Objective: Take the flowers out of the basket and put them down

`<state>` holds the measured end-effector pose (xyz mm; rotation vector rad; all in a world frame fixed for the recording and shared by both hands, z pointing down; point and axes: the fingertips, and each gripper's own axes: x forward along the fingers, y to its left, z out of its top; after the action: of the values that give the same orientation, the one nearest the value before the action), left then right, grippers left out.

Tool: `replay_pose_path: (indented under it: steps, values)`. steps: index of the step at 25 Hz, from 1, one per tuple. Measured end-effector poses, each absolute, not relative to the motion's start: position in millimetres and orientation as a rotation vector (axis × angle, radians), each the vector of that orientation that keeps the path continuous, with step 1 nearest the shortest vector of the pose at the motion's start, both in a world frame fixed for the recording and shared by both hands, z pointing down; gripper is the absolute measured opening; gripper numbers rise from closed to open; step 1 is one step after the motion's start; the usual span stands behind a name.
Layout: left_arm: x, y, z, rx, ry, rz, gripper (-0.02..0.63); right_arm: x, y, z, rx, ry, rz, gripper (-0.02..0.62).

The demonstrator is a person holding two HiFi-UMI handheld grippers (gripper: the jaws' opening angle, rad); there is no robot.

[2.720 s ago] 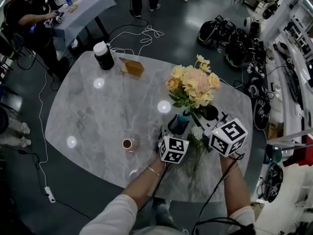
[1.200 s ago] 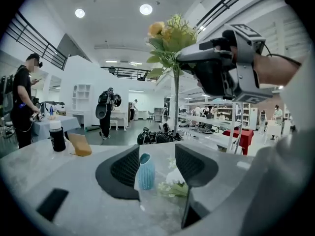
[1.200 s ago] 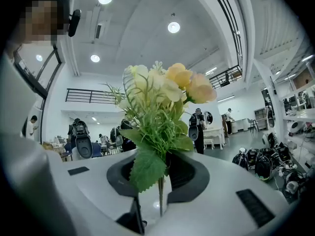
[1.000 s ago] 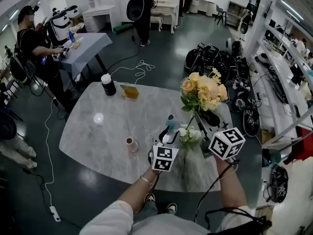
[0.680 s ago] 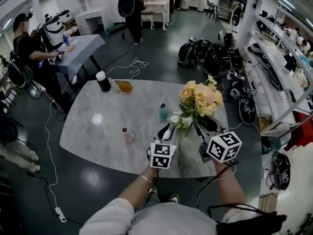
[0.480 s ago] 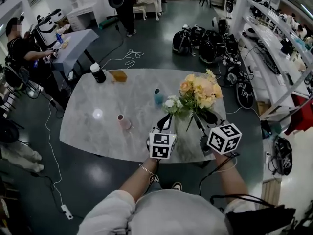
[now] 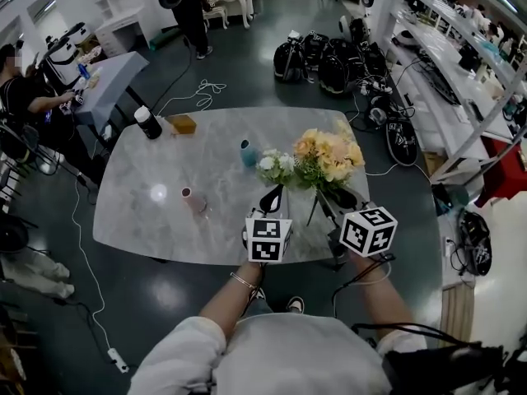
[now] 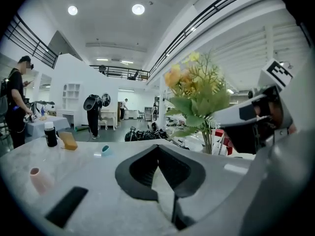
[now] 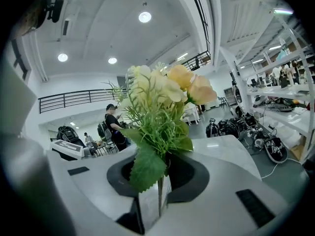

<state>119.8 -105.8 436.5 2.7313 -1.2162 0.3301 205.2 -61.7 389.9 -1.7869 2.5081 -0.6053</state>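
right gripper point(image 9: 158, 183) fingers clenched on the stems of the flowers point(image 9: 165, 95), blooms upright above them, over the counter point(image 7: 156, 171). left gripper point(image 8: 158, 151) fingers pressed together, nothing between them.

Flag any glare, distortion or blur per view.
Head view: fisheye bends the room's edges, and a lamp glare spot sits on the table. Left gripper view: black vignette corners, strong barrel distortion. Right gripper view: ceiling lamps blown out, bouquet reasonably sharp.
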Motion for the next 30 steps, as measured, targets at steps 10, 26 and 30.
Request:
replay_pose_path:
  steps: [10, 26, 30]
  values:
    - [132, -92, 482, 2.676, -1.131, 0.448, 0.011, 218, -53, 452, -1.853, 2.435, -0.922, 0.077]
    - [141, -89, 532, 2.593, -1.057, 0.537, 0.011, 243, -59, 519, -1.928, 2.27, -1.178, 0.075]
    - [143, -90, 538, 2.573, -1.044, 0.553, 0.011, 248, -62, 530, -1.942, 2.23, -1.223, 0.075]
